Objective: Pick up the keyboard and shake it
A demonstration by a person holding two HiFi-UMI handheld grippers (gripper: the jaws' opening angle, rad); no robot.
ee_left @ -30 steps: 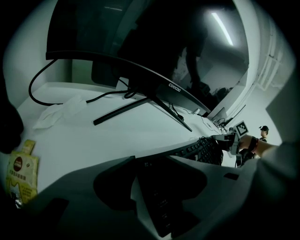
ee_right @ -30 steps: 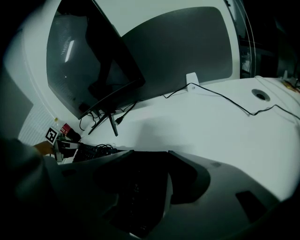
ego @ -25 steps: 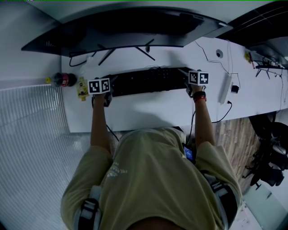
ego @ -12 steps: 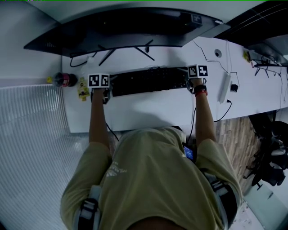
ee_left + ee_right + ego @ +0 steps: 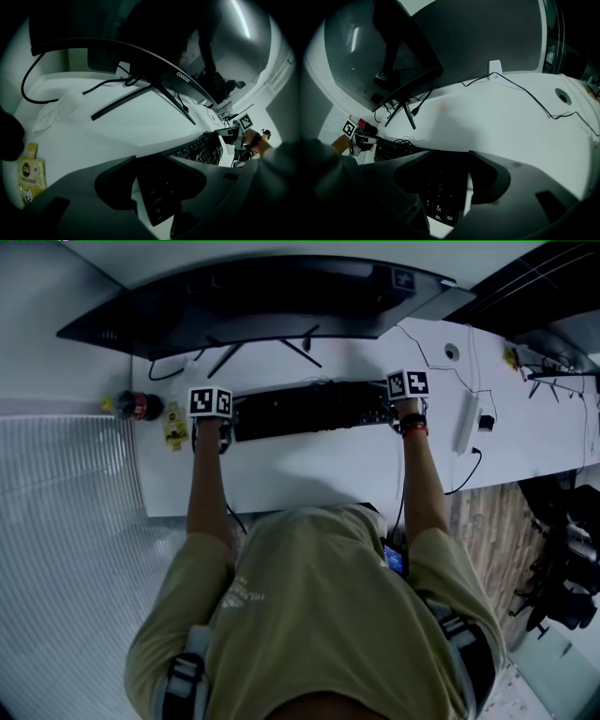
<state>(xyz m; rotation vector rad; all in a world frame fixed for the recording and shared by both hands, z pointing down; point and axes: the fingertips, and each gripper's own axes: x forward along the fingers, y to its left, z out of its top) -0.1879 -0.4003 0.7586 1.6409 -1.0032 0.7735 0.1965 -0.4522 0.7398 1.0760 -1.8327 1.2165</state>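
A black keyboard (image 5: 309, 409) lies flat on the white desk (image 5: 309, 474) in front of the curved monitor. My left gripper (image 5: 228, 423) straddles its left end and my right gripper (image 5: 392, 409) straddles its right end. In the left gripper view the keyboard's end (image 5: 161, 192) sits between the jaws of the left gripper (image 5: 159, 183), which have just been closing; a thin strip of desk shows beside one jaw. The right gripper view shows the same: the keyboard (image 5: 440, 192) between the jaws of the right gripper (image 5: 452, 180), with a white gap at the right jaw.
The curved monitor (image 5: 262, 296) on its splayed stand fills the desk's back. A dark bottle (image 5: 136, 407) and a yellow sachet (image 5: 173, 426) lie at the left edge. A white power strip (image 5: 467, 423) and thin cables lie to the right.
Both marker cubes have tipped away from me, toward the monitor, as the grippers tilted. The keyboard has stayed where it was on the desk.
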